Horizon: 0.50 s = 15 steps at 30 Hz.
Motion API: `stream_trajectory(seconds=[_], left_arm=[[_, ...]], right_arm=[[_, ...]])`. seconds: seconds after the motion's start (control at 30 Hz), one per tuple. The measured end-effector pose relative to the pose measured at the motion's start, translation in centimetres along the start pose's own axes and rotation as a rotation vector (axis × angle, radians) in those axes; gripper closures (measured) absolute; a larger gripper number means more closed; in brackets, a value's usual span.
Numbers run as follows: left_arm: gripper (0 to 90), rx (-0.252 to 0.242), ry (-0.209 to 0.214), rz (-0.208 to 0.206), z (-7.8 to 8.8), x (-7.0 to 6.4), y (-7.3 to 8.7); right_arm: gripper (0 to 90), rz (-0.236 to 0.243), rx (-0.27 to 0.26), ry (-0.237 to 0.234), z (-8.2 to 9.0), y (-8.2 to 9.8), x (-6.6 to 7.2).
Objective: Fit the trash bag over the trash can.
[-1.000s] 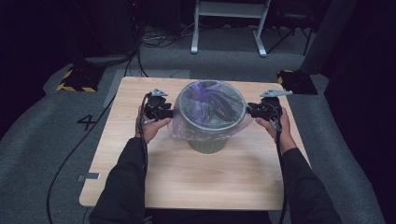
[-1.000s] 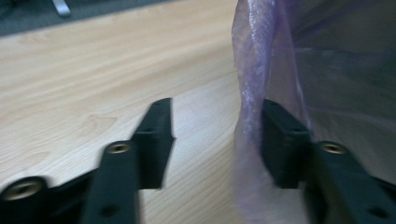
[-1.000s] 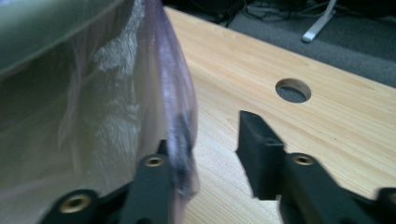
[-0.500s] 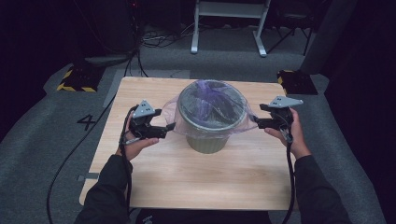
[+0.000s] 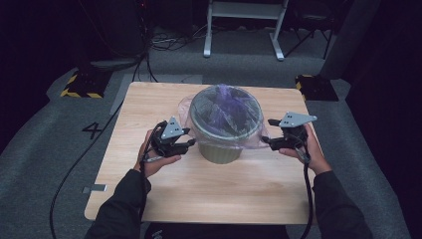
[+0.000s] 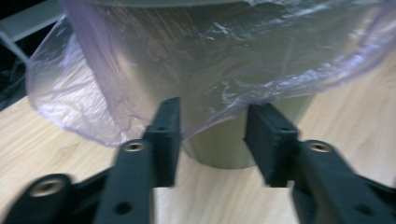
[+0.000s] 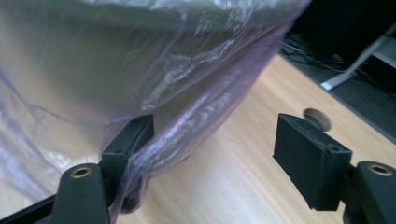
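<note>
A grey-green bin point(image 5: 224, 147) stands on the wooden table point(image 5: 239, 194), lined with a thin purple plastic bag point(image 5: 222, 105) whose hem hangs over the rim. My left gripper point(image 5: 191, 143) is at the bin's left side, low by the wall. In the left gripper view its jaws point(image 6: 212, 140) have just been closing but keep a gap; the bag's hem point(image 6: 140, 84) hangs just beyond them, unpinched. My right gripper point(image 5: 265, 142) is at the bin's right. Its jaws point(image 7: 215, 144) have just been opening and stand wide apart, with bag film point(image 7: 187, 116) draped against one finger point(image 7: 128, 140).
The bin sits at the middle back of the table, with bare wood in front. A round hole point(image 7: 316, 119) is in the tabletop. On the floor behind are a yellow-striped block point(image 5: 79, 84), a dark box point(image 5: 316, 87), cables and a white stand point(image 5: 244, 30).
Both grippers have come down from the bin's rim towards the person along its sides. The bag's hem was stretched outward and now hangs lower over the wall. The right jaws stand wider.
</note>
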<state>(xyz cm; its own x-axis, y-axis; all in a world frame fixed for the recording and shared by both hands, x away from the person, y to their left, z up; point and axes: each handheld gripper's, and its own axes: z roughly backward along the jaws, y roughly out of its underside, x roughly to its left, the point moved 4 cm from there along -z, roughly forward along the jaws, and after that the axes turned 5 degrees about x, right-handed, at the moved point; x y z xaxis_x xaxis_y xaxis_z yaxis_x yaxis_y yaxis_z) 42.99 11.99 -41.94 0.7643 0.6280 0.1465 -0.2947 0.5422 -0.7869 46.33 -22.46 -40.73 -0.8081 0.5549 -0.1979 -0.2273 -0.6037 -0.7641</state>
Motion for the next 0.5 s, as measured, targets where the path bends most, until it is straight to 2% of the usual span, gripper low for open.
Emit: stream_trajectory(seconds=[0.07,0.13,0.23,0.3,0.43,0.5], left_arm=[[70.6,-0.010,-0.004,0.004,-0.3,0.1,-0.1],[79.3,-0.026,-0.030,0.014,-0.6,0.4,-0.1],[88.6,-0.053,-0.016,0.019,-0.9,0.6,-0.1],[89.7,-0.057,-0.002,0.022,-1.1,0.8,0.0],[89.8,-0.036,0.010,0.016,-1.5,0.8,0.4],[89.9,-0.016,0.002,-0.004,-1.7,0.6,0.7]], right_arm=[[33.1,-0.018,0.001,-0.035,-0.2,0.2,0.3],[50.3,-0.032,0.015,-0.044,-0.4,0.3,0.4],[69.6,-0.015,0.050,-0.031,-0.9,0.6,0.6],[81.4,-0.016,0.069,-0.019,-1.3,0.9,0.8],[88.4,-0.035,0.090,-0.039,-1.8,1.6,1.1],[89.6,-0.056,0.081,-0.055,-1.9,1.7,1.2]])
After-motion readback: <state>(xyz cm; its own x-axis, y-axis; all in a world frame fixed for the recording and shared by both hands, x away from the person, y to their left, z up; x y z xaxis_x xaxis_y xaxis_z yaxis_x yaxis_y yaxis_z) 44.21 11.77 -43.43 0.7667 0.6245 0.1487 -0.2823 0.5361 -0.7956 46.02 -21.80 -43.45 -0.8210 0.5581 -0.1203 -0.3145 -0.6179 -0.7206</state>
